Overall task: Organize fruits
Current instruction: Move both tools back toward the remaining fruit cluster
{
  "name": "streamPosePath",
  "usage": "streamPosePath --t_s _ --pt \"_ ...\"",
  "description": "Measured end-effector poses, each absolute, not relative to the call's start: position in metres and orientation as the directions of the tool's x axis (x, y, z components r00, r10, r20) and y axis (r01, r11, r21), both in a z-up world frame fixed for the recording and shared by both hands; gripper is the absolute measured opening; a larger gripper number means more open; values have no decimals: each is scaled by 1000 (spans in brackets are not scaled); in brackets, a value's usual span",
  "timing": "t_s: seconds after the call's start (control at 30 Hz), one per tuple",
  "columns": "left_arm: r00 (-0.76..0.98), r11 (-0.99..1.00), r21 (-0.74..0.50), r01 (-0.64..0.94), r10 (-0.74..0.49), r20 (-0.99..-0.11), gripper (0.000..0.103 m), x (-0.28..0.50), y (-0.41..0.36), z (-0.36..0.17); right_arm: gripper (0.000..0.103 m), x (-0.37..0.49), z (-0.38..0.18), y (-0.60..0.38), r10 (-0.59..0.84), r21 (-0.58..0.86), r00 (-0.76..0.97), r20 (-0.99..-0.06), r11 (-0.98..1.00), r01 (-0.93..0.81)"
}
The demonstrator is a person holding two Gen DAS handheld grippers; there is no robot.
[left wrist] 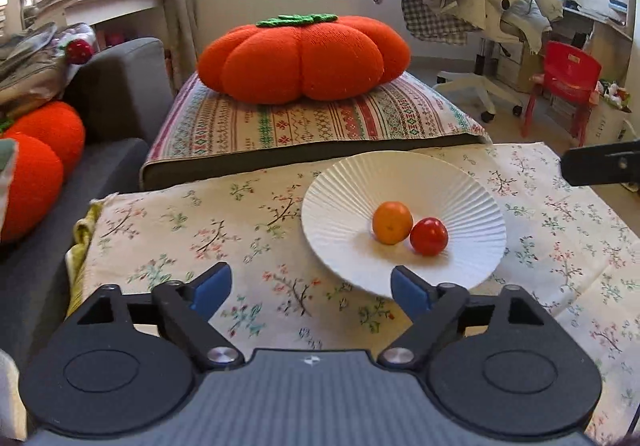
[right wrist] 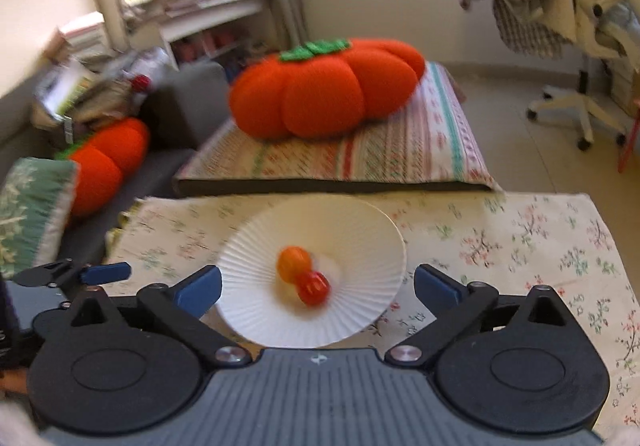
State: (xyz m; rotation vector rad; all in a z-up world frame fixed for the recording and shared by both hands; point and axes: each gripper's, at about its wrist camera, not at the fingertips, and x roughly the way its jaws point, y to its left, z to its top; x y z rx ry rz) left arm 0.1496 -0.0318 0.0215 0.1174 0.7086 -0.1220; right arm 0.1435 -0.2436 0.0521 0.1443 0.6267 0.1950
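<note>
A white ribbed plate [left wrist: 352, 198] sits on the floral tablecloth [left wrist: 200, 230] and holds an orange [left wrist: 392, 223] touching a red tomato [left wrist: 429, 237]. My left gripper [left wrist: 311, 288] is open and empty, low over the cloth just in front of the plate's near rim. In the right wrist view, which is blurred, my right gripper [right wrist: 318, 288] is open and empty, its fingers on either side of the plate [right wrist: 280, 322]. The orange [right wrist: 293, 261] and tomato [right wrist: 314, 288] lie between them. The left gripper's tip [right wrist: 105, 273] shows at the left.
A large orange pumpkin cushion [left wrist: 304, 58] lies on a patterned cushion [left wrist: 312, 122] behind the table. A grey sofa [left wrist: 116, 94] with more pumpkin cushions [left wrist: 36, 162] is at left. A red chair [left wrist: 568, 86] and an office chair [left wrist: 496, 46] stand at right.
</note>
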Motion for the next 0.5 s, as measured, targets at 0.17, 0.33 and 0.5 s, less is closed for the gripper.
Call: streamPosePath --t_s 0.17,0.33,0.5 --pt "754 990 75 121 -43 -655 84 128 -18 29 103 125 54 -244 220 137 772 -596 975 -172" --pt "731 995 37 96 -45 -681 84 103 -6 26 103 101 47 -240 261 154 727 -636 965 -212" --pt "727 992 28 122 -70 -683 84 75 -12 23 103 75 55 -240 305 190 740 -600 952 -238"
